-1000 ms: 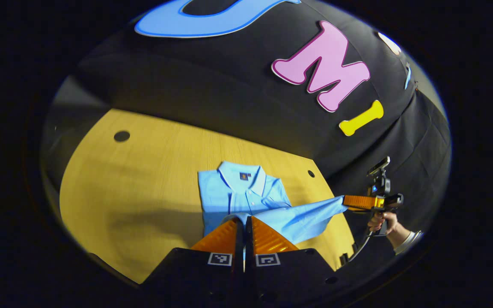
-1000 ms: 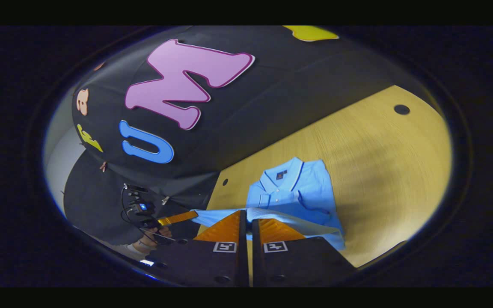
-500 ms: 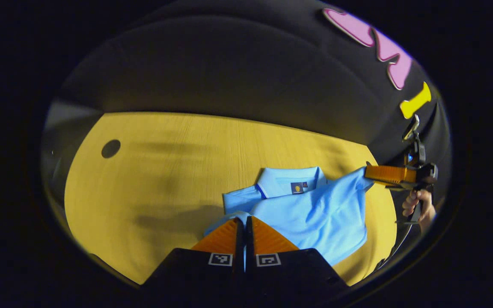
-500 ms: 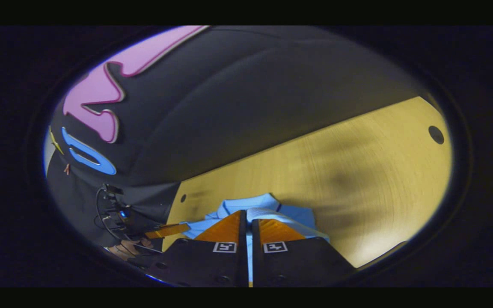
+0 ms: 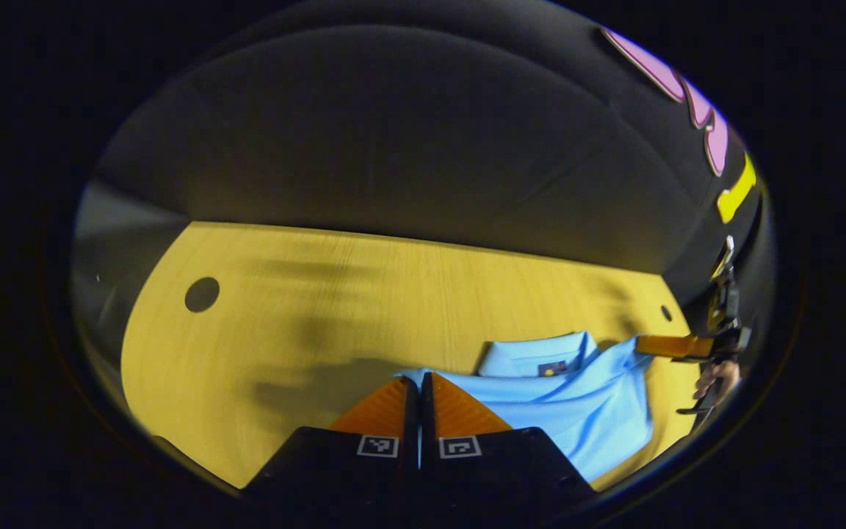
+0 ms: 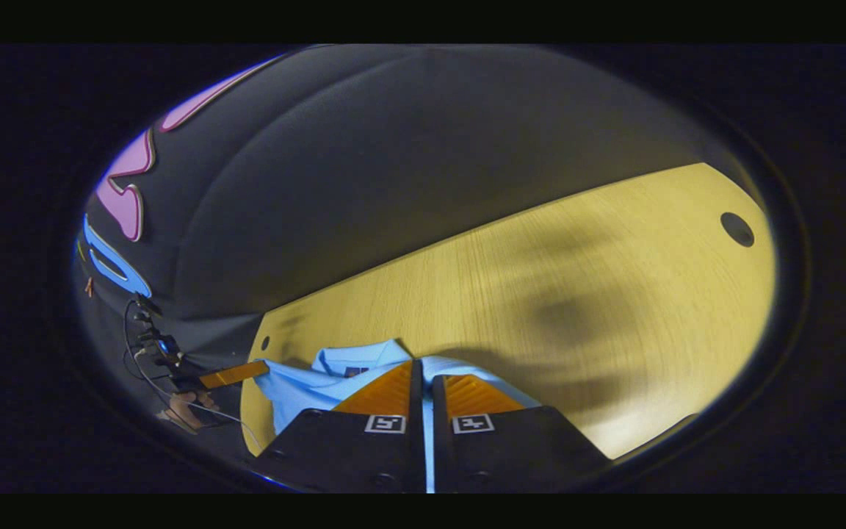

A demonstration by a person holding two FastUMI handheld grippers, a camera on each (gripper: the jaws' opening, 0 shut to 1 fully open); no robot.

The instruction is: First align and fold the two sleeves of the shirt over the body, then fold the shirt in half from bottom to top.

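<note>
A light blue polo shirt (image 5: 570,415) lies on the yellow wooden table (image 5: 320,308), its lower part lifted and carried over the body toward the collar (image 5: 533,358). My left gripper (image 5: 418,376) is shut on one corner of the hem. My right gripper (image 6: 423,361) is shut on the other corner, with blue cloth pinched between its fingers. In the left gripper view the right gripper (image 5: 641,344) holds the cloth's far edge at the right, a hand (image 5: 717,376) behind it. In the right gripper view the left gripper (image 6: 263,364) pulls the shirt (image 6: 298,388) at the left.
The table has round holes (image 5: 202,294) (image 6: 736,229) near its far corners and smaller ones (image 5: 666,313) (image 6: 266,343) close to the shirt. The black cloth wall rises just behind the table's far edge. A cable hangs from the left gripper's hand (image 6: 188,408).
Both grippers have carried the hem forward and down over the shirt's body toward the collar. The lifted cloth now covers most of the chest, and the collar sits just beyond the fingers.
</note>
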